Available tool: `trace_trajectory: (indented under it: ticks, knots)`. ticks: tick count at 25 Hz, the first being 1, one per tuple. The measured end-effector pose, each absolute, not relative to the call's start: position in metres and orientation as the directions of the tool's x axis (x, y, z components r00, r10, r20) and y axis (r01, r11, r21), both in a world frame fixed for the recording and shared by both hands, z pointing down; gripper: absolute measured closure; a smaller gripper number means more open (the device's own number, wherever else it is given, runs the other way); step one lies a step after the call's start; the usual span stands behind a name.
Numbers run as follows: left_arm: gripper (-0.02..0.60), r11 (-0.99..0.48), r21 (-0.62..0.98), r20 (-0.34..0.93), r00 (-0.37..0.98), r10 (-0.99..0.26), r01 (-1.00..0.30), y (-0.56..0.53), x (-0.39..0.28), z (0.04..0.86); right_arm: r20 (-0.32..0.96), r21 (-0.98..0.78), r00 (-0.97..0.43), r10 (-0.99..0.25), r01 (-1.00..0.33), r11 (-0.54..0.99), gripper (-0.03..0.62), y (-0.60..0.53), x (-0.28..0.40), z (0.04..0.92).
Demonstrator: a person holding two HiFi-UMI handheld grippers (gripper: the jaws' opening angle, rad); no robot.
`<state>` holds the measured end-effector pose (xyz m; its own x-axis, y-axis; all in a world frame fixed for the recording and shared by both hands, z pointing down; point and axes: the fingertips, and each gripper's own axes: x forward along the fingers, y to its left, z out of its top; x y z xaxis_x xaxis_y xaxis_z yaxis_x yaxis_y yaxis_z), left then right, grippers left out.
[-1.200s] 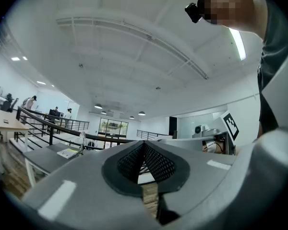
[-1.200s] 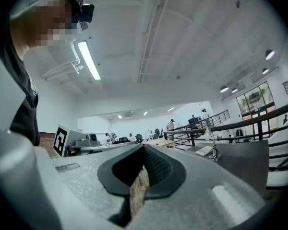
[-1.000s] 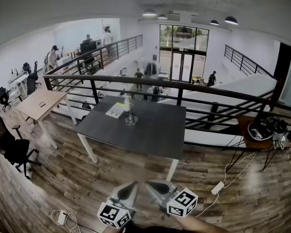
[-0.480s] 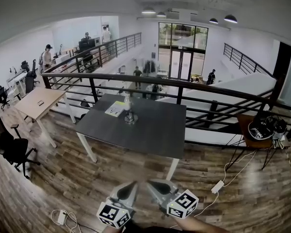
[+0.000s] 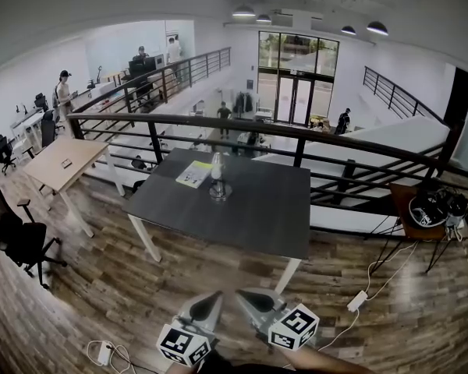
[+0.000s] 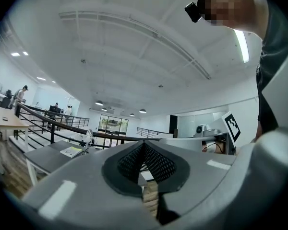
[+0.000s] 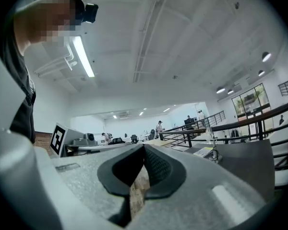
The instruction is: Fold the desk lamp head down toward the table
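The desk lamp (image 5: 218, 178) is small and pale and stands upright on a round base near the far left part of the dark grey table (image 5: 257, 216), beside a yellow-and-white booklet (image 5: 193, 174). Both grippers are low in the head view, well short of the table and over the wooden floor. My left gripper (image 5: 215, 295) is shut with nothing in it, and so is my right gripper (image 5: 241, 294). The left gripper view shows the lamp (image 6: 89, 138) far off at the left. The right gripper view has the lamp (image 7: 212, 144) at the right.
A black railing (image 5: 296, 135) runs behind the table. A light wooden desk (image 5: 66, 164) and a black office chair (image 5: 19, 240) stand at the left. A small side table with headsets (image 5: 429, 209) is at the right. Cables and a power strip (image 5: 357, 300) lie on the floor.
The table and lamp have slid a little right and lower in the head view and look slightly nearer. Both grippers stay shut at the bottom of the frame.
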<state>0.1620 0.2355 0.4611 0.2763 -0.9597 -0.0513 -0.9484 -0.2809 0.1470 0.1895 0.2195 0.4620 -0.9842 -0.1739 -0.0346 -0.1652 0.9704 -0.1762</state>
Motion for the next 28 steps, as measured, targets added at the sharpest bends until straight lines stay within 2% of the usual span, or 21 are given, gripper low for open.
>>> trace_trajectory:
  ticks: [15, 28]
  knots:
    - [0.581, -0.359, 0.114, -0.061, 0.355, -0.933, -0.926, 0.199, 0.015, 0.443, -0.037, -0.178, -0.977, -0.211, -0.201, 0.963, 0.591, 0.184, 0.029, 0.454]
    - [0.581, -0.272, 0.139, -0.019, 0.272, -0.962, -0.952, 0.183, -0.051, 0.460, -0.017, -0.183, -0.987, -0.160, -0.154, 0.971, 0.591, 0.158, -0.033, 0.463]
